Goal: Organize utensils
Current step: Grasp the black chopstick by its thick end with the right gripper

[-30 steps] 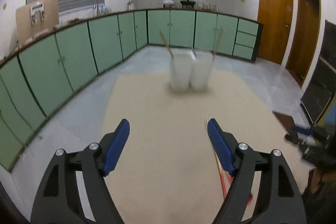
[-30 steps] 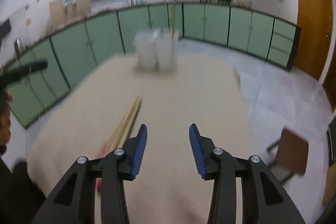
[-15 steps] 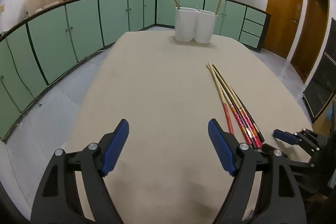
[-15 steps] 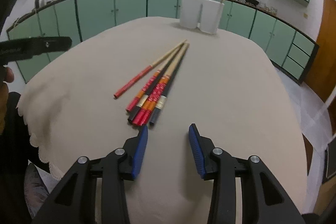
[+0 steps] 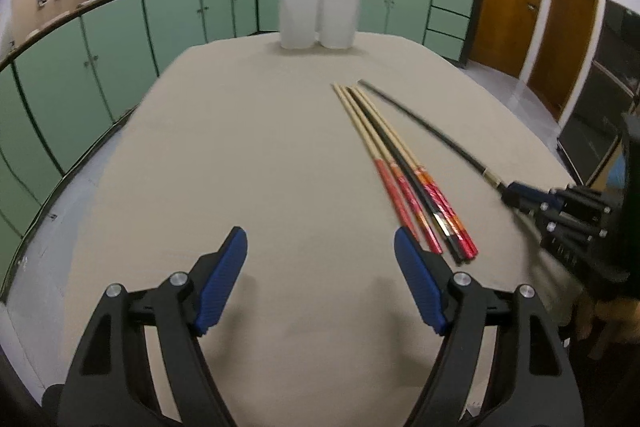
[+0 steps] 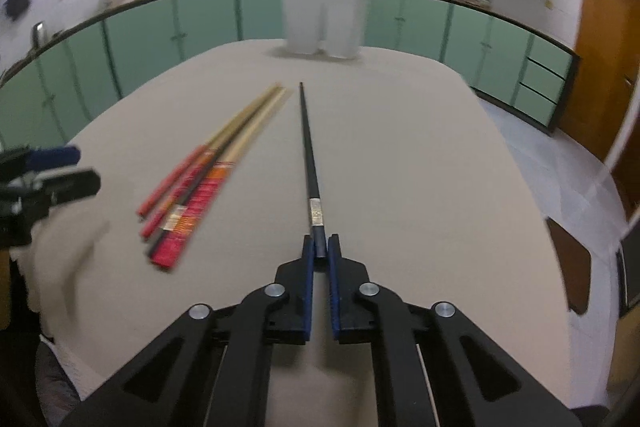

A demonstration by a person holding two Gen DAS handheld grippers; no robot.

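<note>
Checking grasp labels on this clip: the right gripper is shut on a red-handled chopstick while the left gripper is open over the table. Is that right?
Not quite. The right gripper is shut on the black chopstick, as the right wrist view shows; the red-handled chopsticks lie in a bundle on the table. The left gripper is open over the table.

Dim, even indoor light is falling on my table [image 5: 248, 155], and my left gripper [image 5: 320, 279] is casting only soft, faint shadows on the cloth. Both fisheye views are bending the cabinets [image 5: 120, 43] into curves and darkening at the corners. Motion blur is smearing the chopstick bundle [image 6: 192, 195] and white holders [image 6: 324, 23] in my right view, while a pale glare is shining off the floor [image 5: 516, 95]
</note>
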